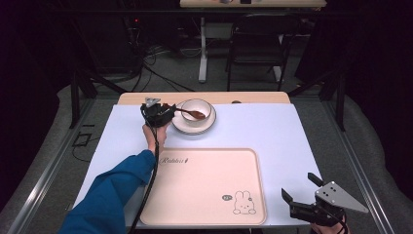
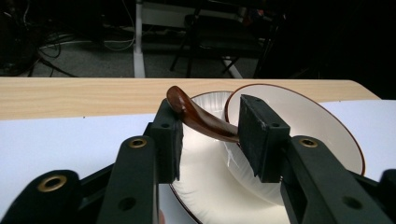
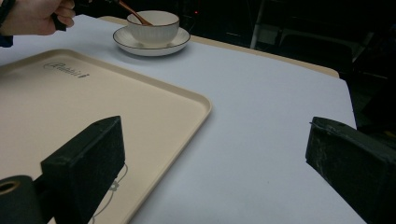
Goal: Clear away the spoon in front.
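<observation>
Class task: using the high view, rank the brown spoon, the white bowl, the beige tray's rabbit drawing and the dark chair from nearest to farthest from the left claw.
1. Brown spoon: its handle lies between the jaws of the left claw.
2. White bowl: just right of it.
3. Rabbit drawing: tray's near right corner.
4. Dark chair: beyond the table.

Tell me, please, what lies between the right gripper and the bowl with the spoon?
Between the right gripper and the bowl lie a corner of the beige tray and bare white table cover, as the right gripper view shows.
</observation>
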### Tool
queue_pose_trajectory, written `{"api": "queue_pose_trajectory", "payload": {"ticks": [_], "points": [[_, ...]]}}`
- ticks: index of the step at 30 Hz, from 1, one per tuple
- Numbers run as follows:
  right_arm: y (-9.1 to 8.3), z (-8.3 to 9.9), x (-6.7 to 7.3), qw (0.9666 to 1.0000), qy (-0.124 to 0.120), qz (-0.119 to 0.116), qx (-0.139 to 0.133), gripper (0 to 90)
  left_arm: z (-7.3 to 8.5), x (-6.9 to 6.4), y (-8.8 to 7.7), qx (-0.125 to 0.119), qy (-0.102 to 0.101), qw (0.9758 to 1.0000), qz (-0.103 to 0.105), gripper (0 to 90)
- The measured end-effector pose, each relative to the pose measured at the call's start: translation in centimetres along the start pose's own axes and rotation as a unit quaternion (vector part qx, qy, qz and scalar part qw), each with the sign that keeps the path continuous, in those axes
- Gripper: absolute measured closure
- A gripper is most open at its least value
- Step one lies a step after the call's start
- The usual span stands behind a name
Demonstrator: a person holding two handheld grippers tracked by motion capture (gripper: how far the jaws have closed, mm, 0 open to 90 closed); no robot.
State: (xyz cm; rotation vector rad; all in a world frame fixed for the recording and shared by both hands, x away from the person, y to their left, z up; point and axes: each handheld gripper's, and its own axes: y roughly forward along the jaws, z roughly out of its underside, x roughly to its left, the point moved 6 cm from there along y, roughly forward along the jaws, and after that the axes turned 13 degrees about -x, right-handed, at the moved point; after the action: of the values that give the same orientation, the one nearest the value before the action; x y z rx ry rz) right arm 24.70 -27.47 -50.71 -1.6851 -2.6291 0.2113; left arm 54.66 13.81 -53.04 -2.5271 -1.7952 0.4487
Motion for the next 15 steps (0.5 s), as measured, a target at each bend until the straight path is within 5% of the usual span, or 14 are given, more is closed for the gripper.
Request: {"api": "queue_pose_trajectory", "payload": {"ticks": [15], "points": [[-0.01,0.00,0.01,1.0000,0.003,0.001,0.000,3.6,-0.80,-0.68,-0.47,-0.015,0.004,0.9997,0.019,70.0]]}}
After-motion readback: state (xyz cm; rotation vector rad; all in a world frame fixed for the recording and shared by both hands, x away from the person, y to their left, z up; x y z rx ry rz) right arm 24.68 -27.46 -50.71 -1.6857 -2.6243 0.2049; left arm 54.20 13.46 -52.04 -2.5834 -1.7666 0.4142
